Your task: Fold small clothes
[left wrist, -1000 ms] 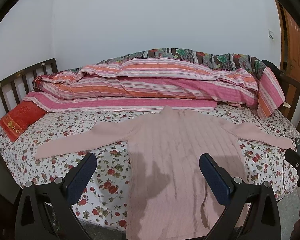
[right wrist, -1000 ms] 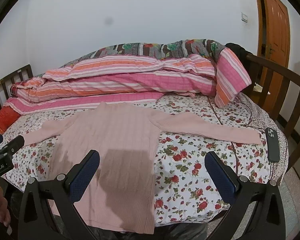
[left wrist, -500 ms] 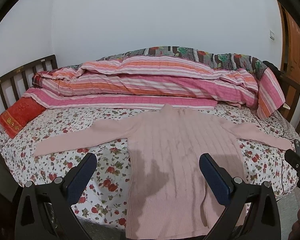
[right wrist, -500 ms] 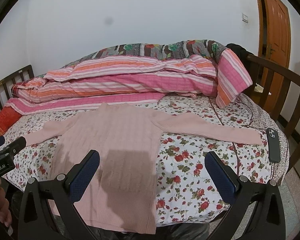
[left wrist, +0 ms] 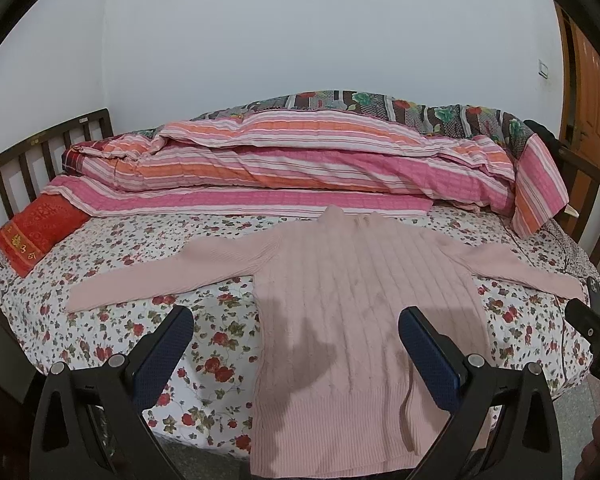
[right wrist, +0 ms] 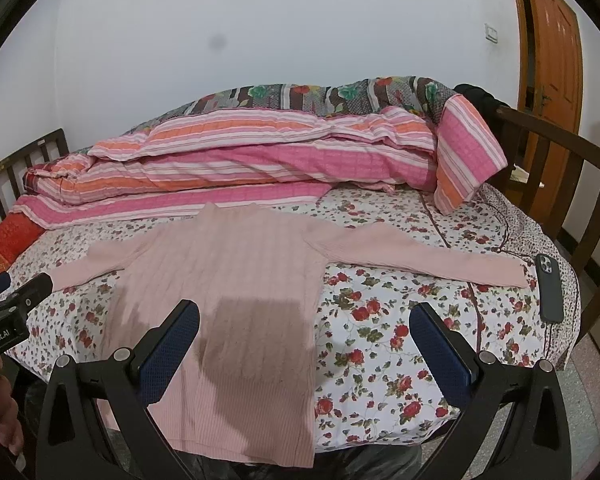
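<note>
A pink ribbed sweater (left wrist: 360, 300) lies flat on the floral bed sheet (left wrist: 140, 320), sleeves spread out left and right, hem hanging over the near bed edge. It also shows in the right wrist view (right wrist: 236, 280). My left gripper (left wrist: 296, 344) is open and empty, hovering above the sweater's lower left part. My right gripper (right wrist: 304, 340) is open and empty, above the sweater's lower right edge. The right gripper's body shows at the right edge of the left wrist view (left wrist: 592, 328).
A pile of striped pink quilts (left wrist: 300, 168) lies along the back of the bed. A red cushion (left wrist: 36, 236) sits at the left. A dark phone (right wrist: 550, 288) lies near the right sleeve end. Wooden bed rails (right wrist: 560, 184) stand on both sides.
Both grippers have drawn slightly up and back; the view shifted a little. The sweater has not moved. Both stay open.
</note>
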